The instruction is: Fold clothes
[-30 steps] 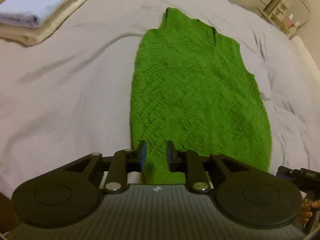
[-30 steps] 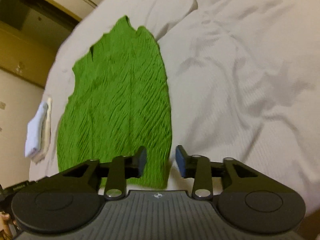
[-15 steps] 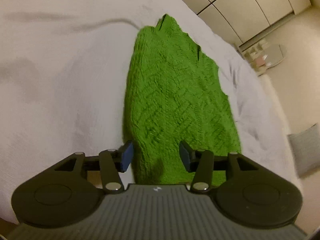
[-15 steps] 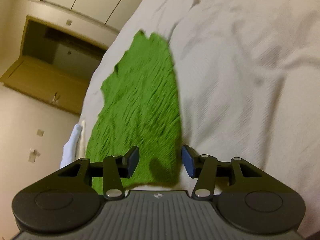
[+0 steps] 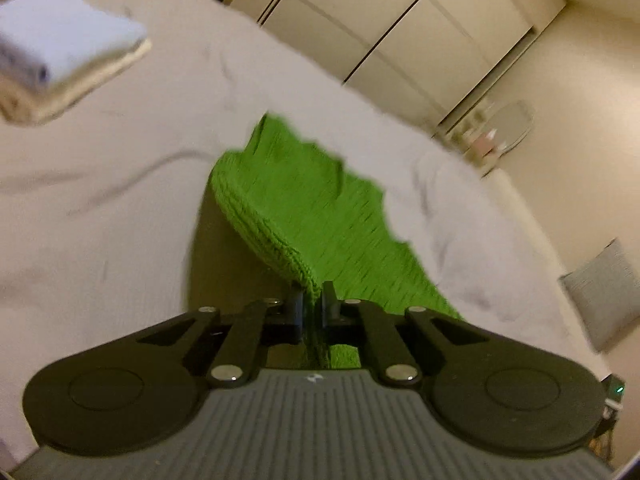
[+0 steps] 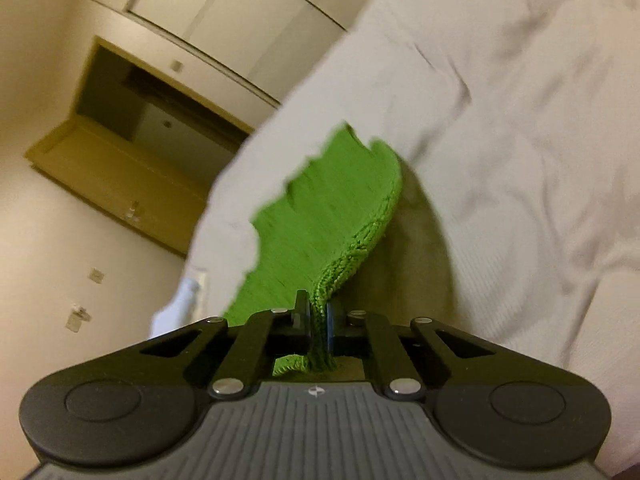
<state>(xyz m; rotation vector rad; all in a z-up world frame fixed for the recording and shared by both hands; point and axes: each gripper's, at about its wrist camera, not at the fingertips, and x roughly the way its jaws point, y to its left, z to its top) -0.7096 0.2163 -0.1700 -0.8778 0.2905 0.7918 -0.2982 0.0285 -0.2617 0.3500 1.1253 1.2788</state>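
Note:
A green knitted sleeveless top (image 5: 312,208) lies lengthwise on the white bed sheet (image 5: 100,200), its near hem lifted off the bed. My left gripper (image 5: 313,294) pinches the hem's left corner, jaws closing tight on the knit. In the right wrist view the same green top (image 6: 332,208) rises from the sheet (image 6: 520,160) to my right gripper (image 6: 318,304), whose jaws are closing on the right hem corner, with the fabric pressed between the pads. A shadow lies under the raised edges. The far neckline still rests on the bed.
A folded stack of a pale blue and a cream garment (image 5: 60,56) sits at the bed's far left, also visible as the stack (image 6: 184,292) past the bed edge. White wardrobe doors (image 5: 400,20), a grey cushion (image 5: 604,292) and a wooden alcove (image 6: 120,140) surround the bed.
Both grippers went from open astride the hem to shut on it. Both have risen and tilted up, lifting the near end of the green top off the sheet.

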